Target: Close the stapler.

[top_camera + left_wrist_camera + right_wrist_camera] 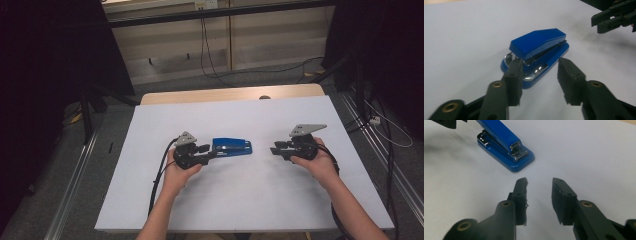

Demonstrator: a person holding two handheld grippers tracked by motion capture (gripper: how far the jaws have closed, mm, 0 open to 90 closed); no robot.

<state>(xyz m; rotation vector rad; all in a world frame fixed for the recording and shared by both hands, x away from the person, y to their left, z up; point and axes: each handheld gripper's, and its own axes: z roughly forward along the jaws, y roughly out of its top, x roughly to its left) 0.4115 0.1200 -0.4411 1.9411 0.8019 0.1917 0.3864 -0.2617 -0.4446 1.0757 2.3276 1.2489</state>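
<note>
On the white sheet (250, 200) covering the table sits a blue stapler (231, 147), lying flat roughly in the middle, its long body running left to right in the high view. Its hinge end, with the shiny metal spring bit, points at the left gripper (212, 151); its stapling mouth points toward the right gripper (274, 148).

Left gripper's jaws stand partly apart, nothing pinched between them. From the left gripper view (539, 72) the stapler's back end sits right at the jaw tips, one jaw overlapping it in the picture (can't tell if it actually touches, honestly). The right gripper view (539, 188) has its jaws partly apart too, gap empty, with the stapler (505, 145) a short way off beyond the tips, clearly not touching.

As for brands or labels: the stapler (537, 51) has a plain blue top, and there's a faint mark on its side near the mouth in the right gripper view, too small to read. No writing I can make out anywhere else.

Both grippers rest low near the sheet, each held in a hand.
</note>
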